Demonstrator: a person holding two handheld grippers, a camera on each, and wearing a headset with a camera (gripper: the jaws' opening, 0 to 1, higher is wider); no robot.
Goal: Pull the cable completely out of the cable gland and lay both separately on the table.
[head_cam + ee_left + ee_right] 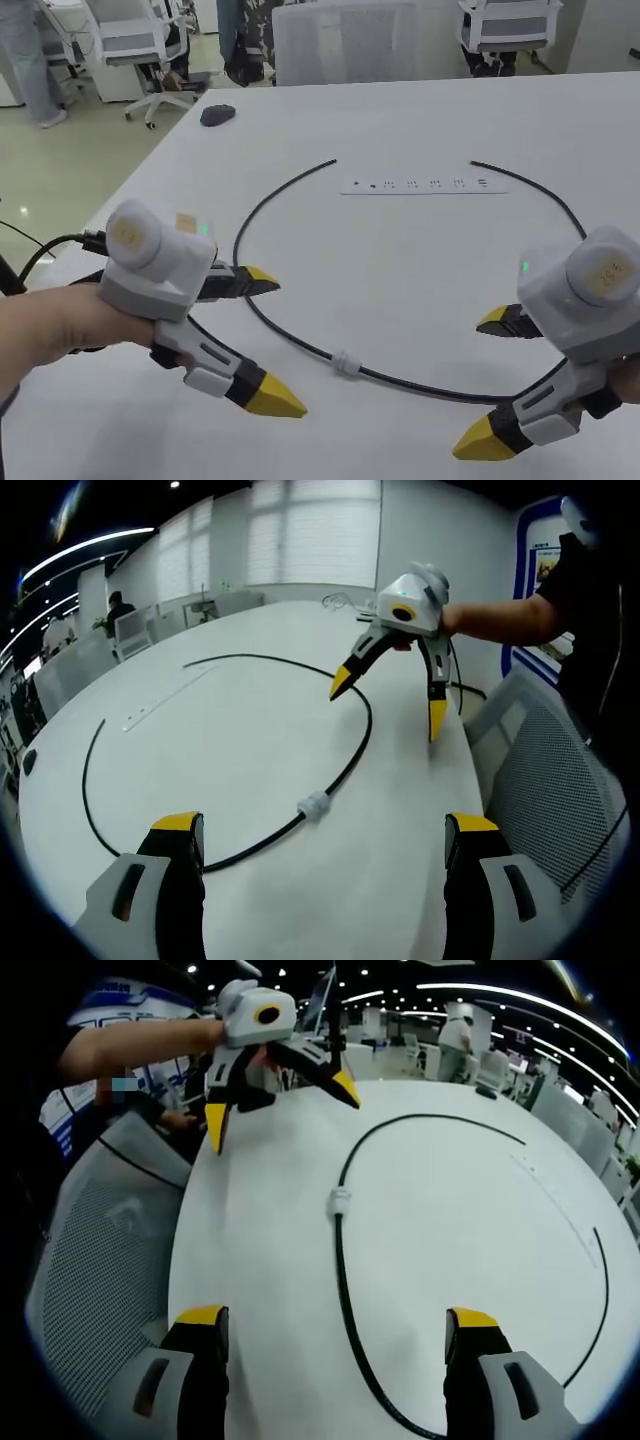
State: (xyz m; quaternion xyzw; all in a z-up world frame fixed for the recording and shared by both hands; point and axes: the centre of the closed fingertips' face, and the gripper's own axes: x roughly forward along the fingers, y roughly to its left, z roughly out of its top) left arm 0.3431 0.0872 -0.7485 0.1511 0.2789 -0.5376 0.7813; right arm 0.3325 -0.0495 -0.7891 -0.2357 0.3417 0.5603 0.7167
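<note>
One cable (410, 383) stretch behind right gripper (483, 380)

A black cable (400, 381) lies in a wide loop on the white table (420, 290), a white cable gland (345, 362) threaded on it. Beyond lie a flat white strip (420, 185) and a dark object (217, 115), possibly a mouse.

The right gripper (335, 1317), jaws spread wide, faces the black cable (338, 1260) threaded through the white cable gland (340, 1200) on the table (450, 1220), the left gripper (282, 1110) beyond.
</note>
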